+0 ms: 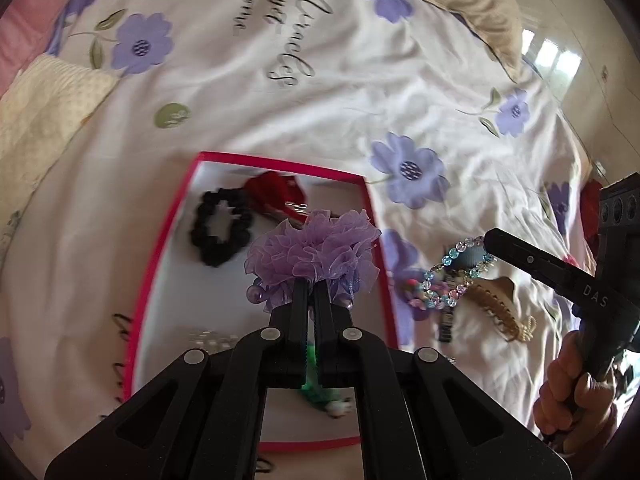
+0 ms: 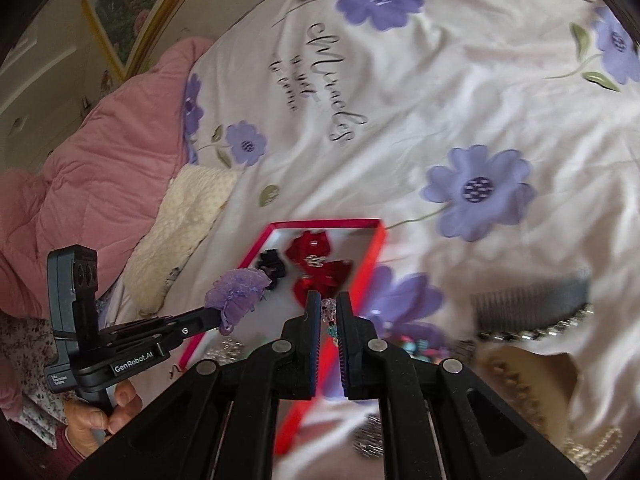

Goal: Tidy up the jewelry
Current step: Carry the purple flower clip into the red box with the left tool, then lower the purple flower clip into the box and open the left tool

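My left gripper [image 1: 311, 286] is shut on a purple ruffled hair tie [image 1: 316, 252] and holds it over the red-rimmed box [image 1: 160, 240]. In the right wrist view the same hair tie [image 2: 236, 294] hangs above the box's left wall [image 2: 240, 270]. The box holds a black scrunchie [image 1: 220, 226], a red bow [image 1: 276, 192] and a green piece [image 1: 316, 390]. My right gripper [image 2: 329, 308] is shut on a beaded bracelet [image 2: 329, 312]; in the left wrist view its bead loop [image 1: 460, 276] hangs from the fingers to the right of the box.
On the floral bedsheet right of the box lie a gold hair comb [image 1: 496, 312], a dark comb [image 2: 532, 300] and a rhinestone strand [image 2: 560, 326]. A pink quilt [image 2: 92, 160] and a cream pillow [image 2: 188, 216] lie to the left.
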The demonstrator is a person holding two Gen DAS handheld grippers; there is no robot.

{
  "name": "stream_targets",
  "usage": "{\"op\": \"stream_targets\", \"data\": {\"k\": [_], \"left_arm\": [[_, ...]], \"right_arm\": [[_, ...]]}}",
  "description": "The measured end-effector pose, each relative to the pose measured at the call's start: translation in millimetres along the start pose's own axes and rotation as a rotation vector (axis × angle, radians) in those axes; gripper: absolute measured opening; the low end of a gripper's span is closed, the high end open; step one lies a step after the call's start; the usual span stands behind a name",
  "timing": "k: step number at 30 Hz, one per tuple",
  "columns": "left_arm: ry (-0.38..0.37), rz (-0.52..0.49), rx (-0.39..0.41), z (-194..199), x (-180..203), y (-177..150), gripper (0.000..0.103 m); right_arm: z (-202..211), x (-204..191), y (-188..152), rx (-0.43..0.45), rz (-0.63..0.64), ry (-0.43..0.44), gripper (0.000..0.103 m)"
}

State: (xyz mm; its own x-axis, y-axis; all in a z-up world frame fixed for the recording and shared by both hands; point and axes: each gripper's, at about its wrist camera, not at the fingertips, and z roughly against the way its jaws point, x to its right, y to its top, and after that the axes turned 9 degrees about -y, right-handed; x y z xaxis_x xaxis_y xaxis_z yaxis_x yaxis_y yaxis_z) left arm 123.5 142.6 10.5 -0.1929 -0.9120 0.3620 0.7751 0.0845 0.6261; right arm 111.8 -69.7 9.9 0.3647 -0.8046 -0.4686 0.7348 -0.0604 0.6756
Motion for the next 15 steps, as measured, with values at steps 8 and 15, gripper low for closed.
{"op": "stream_targets", "data": {"k": [8,15], "left_arm": [[0.044,0.04,0.01,4.2,-30.4,0.8,0.002],[0.076,0.062,-0.007,-10.7,-52.1,5.1,0.002]], "right_arm": [[-33.0,-43.1,6.1,-0.036,0.052,0.059,0.007],[-71.6,-61.6,5.2,-0.084,0.064,0.103,0.007]]}}
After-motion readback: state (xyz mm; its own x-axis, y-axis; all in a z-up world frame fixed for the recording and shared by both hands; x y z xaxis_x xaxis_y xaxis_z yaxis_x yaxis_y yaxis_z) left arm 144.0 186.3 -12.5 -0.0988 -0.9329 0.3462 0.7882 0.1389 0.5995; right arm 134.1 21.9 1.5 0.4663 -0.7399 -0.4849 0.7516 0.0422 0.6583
